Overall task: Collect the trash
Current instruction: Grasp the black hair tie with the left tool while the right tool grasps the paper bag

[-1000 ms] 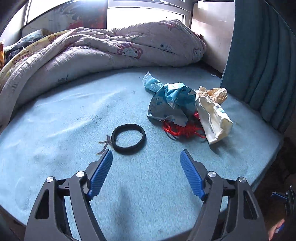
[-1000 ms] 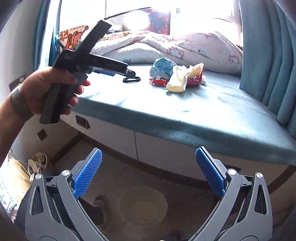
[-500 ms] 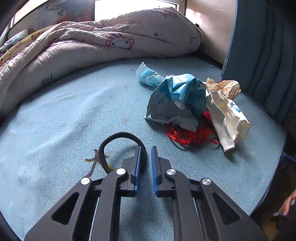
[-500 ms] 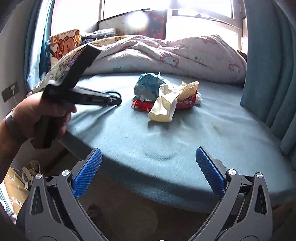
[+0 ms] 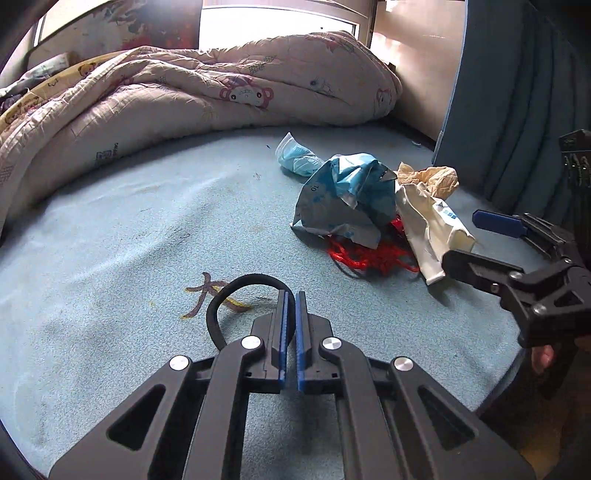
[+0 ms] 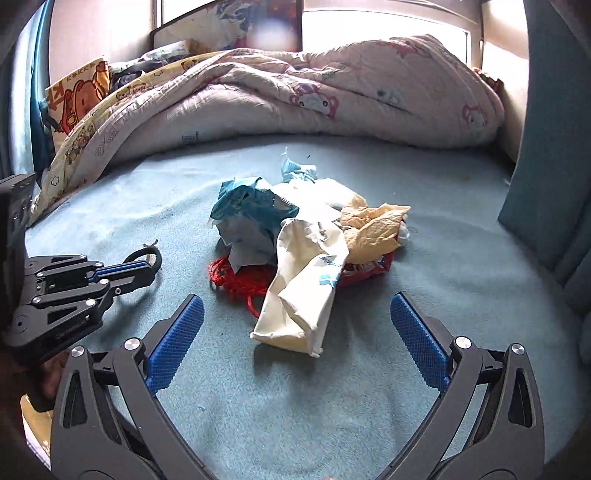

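My left gripper is shut on a black hair band that lies on the blue bed sheet; the band also shows in the right wrist view. A trash pile lies to its right: a blue wrapper, red string, a white paper bag, a tan crumpled tissue and a blue face mask. My right gripper is open, just in front of the white bag, which sits between its fingers' line.
A rumpled cartoon-print quilt fills the back of the bed. Teal curtains hang on the right. A window is behind the quilt. The bed's front edge is close below my grippers.
My left gripper closed on the hair band and has lifted its near side. My right gripper moved from below the bed's edge up to the trash pile.
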### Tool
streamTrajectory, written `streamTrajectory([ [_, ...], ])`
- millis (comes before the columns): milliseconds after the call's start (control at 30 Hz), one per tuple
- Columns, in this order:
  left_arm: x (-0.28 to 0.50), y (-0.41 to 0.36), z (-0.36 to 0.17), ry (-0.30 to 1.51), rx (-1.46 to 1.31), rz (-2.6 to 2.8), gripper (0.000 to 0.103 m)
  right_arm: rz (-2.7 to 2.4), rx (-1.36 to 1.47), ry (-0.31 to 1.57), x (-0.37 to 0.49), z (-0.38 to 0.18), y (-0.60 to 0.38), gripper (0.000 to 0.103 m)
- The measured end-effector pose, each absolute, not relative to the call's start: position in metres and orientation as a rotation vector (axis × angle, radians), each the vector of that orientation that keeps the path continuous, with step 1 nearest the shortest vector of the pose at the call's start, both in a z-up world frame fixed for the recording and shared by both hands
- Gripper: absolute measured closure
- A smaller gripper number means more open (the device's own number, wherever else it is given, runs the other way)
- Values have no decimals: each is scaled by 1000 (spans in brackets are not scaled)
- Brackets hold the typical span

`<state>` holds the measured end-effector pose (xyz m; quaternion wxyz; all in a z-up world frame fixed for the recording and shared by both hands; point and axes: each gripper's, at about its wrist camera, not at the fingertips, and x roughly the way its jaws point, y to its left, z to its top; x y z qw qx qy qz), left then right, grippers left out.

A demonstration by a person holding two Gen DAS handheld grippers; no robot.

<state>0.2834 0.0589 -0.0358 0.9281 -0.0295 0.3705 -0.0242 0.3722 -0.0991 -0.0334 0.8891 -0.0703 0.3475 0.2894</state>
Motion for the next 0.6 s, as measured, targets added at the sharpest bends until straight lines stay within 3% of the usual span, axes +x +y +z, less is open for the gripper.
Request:
streamTrajectory([
  [33, 279, 60, -33, 752, -67, -48, 101, 589, -152, 732, 375, -36, -95, 15],
  [100, 272, 61, -28, 746, -70, -58, 100, 593, -174, 750, 377, -42, -88, 62],
  [133, 268, 60, -26, 745, -65, -63, 101, 593, -179, 759, 379, -44, -86, 67],
  [233, 255, 59, -19, 736, -53, -65, 101, 600, -143, 745, 373, -41, -91, 74],
  [600, 191, 41, 11, 684, -45, -109, 101, 660, -58, 591, 280, 19, -152, 74],
])
